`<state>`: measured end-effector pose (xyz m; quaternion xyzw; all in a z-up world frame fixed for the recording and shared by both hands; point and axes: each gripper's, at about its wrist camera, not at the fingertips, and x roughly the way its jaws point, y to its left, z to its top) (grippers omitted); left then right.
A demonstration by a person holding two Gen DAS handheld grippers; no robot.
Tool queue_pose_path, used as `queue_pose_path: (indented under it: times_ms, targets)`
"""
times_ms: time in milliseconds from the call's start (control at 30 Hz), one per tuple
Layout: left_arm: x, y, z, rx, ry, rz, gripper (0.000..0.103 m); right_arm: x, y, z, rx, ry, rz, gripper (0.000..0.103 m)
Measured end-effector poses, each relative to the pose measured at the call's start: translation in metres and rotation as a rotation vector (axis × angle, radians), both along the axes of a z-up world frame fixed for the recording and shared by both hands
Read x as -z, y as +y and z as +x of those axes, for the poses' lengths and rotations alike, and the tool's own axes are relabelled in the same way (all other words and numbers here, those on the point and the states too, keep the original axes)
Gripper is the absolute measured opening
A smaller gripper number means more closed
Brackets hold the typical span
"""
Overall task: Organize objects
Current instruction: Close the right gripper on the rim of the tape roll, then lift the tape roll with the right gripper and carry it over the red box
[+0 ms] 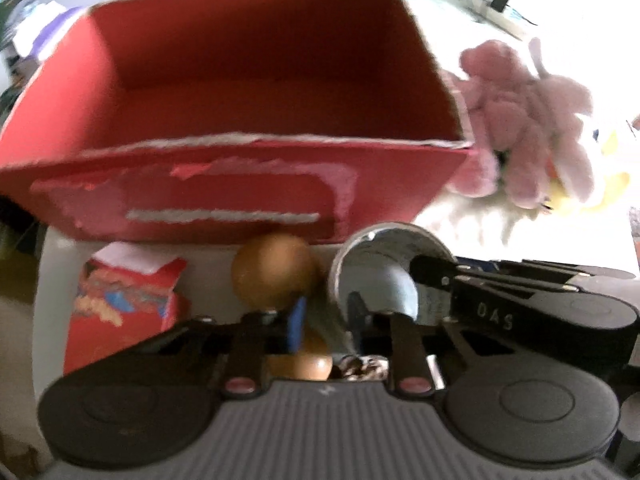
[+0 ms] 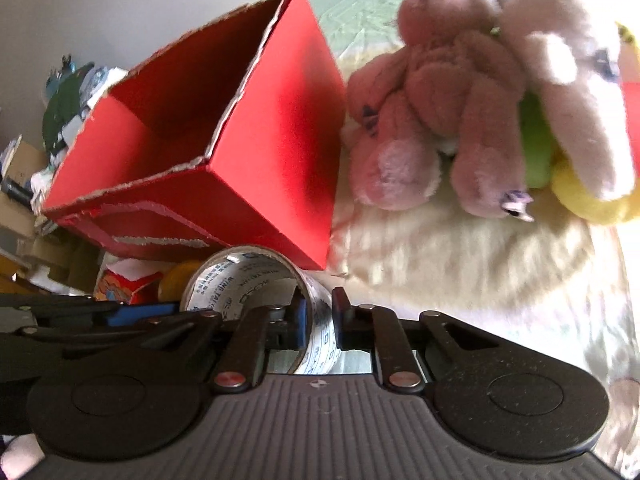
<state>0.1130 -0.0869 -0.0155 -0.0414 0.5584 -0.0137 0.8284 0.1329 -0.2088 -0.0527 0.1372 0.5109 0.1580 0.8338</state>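
Closest up in the right wrist view: right gripper, nearly pressed together, pinching the right wall of the tape roll. Blue pad inside the ring, dark pad outside, both against the wall. Roll standing on edge with its printed core facing near.

Same roll seen from the left wrist view, just right of the left gripper. Pads there drawn close too, with the roll's left wall apparently between them; too blurred to be sure of contact. Right gripper's fingers reaching in from the right, onto the roll's far-right rim.

Just left of the roll, touching or nearly so, a wooden ball. Further left, a red packet with a torn white top.

Beyond both grippers, the red box, open-topped with ragged torn edges, nothing showing in the visible part of its inside. Near wall directly behind the roll and the ball.

Right of the box, on a white furry cloth, a pink plush toy touching the box's right wall, with a yellow plush behind it at the far right.
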Motion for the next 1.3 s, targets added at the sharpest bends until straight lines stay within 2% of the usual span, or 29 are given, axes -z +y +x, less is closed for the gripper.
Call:
queue_pose_path:
  times_ms: [233, 567, 733, 900, 1067, 1200, 1300]
  targets:
    - [-0.018, -0.017, -0.005, 0.132, -0.060, -0.038, 0.012, -0.024, -0.019, -0.019, 0.080, -0.058, 0.005, 0.014]
    - [-0.079, -0.028, -0.014, 0.304, -0.191, -0.150, 0.011, -0.086, -0.039, -0.044, 0.185, -0.208, -0.005, 0.014]
    - [-0.117, -0.020, -0.012, 0.343, -0.310, -0.156, 0.011, -0.121, -0.026, -0.030, 0.166, -0.333, -0.019, 0.014]
    - [-0.142, 0.003, 0.005, 0.323, -0.403, -0.132, 0.012, -0.142, 0.004, 0.002, 0.096, -0.406, -0.025, 0.015]
    - [-0.152, 0.042, 0.032, 0.262, -0.421, -0.111, 0.011, -0.138, 0.042, 0.043, 0.027, -0.385, -0.057, 0.014]
    - [-0.142, 0.076, 0.057, 0.218, -0.364, -0.123, 0.011, -0.119, 0.069, 0.075, -0.012, -0.312, -0.098, 0.014]
    - [-0.122, 0.094, 0.076, 0.200, -0.307, -0.134, 0.012, -0.103, 0.088, 0.094, -0.038, -0.258, -0.145, 0.014]
